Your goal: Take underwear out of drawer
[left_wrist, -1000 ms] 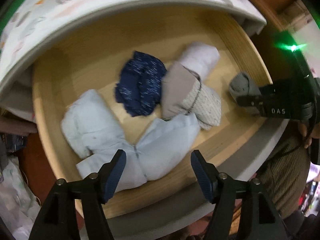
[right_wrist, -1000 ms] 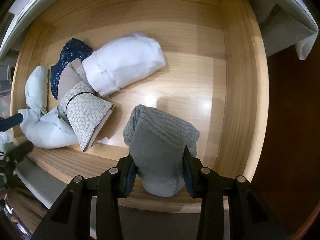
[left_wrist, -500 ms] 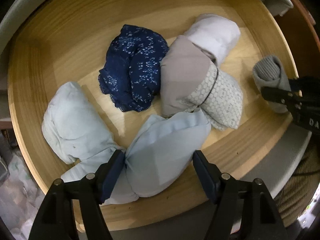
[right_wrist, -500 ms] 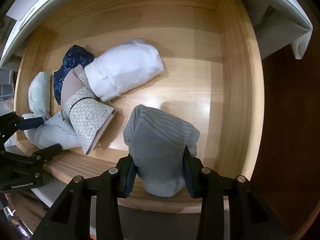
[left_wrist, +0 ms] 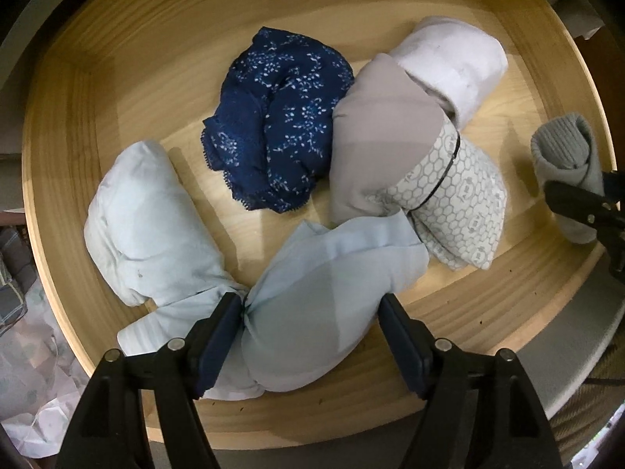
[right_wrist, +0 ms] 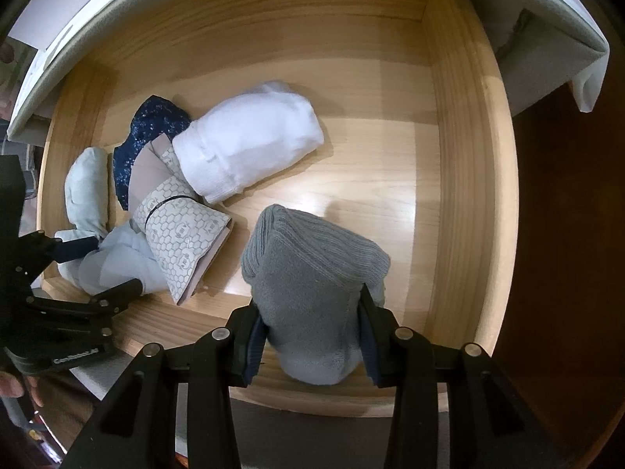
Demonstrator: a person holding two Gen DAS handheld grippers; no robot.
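Inside the open drawer (right_wrist: 461, 156), every garment lies on the wood floor; nothing is out yet, so the task reads as barely begun.

Pale blue bundle (left_wrist: 320, 297): biggest piece, at 6 o'clock in the left wrist view, its other lobe trailing to 8 o'clock. Left gripper (left_wrist: 308, 336) straddles the near lobe, jaws wide and just been opening. One pad brushes the pinched waist of the cloth; the other stands clear. No squeeze yet.

White roll (right_wrist: 250, 144): at 10 o'clock of the right wrist view, untouched.

Beige-and-honeycomb fold (left_wrist: 410, 168): wedged between white roll and blue bundle, overlapping both.

Navy print piece (left_wrist: 273, 117): at 12 o'clock in the left view, loose, untouched.

Grey knit roll (right_wrist: 312, 289): at 6 o'clock in the right view, pinched firmly in the right gripper (right_wrist: 310, 336), jaws narrowed onto it. Whether it has cleared the floor, cannot tell.

Left to do, by my reckoning: close on the blue bundle, lift both out, then the other three.
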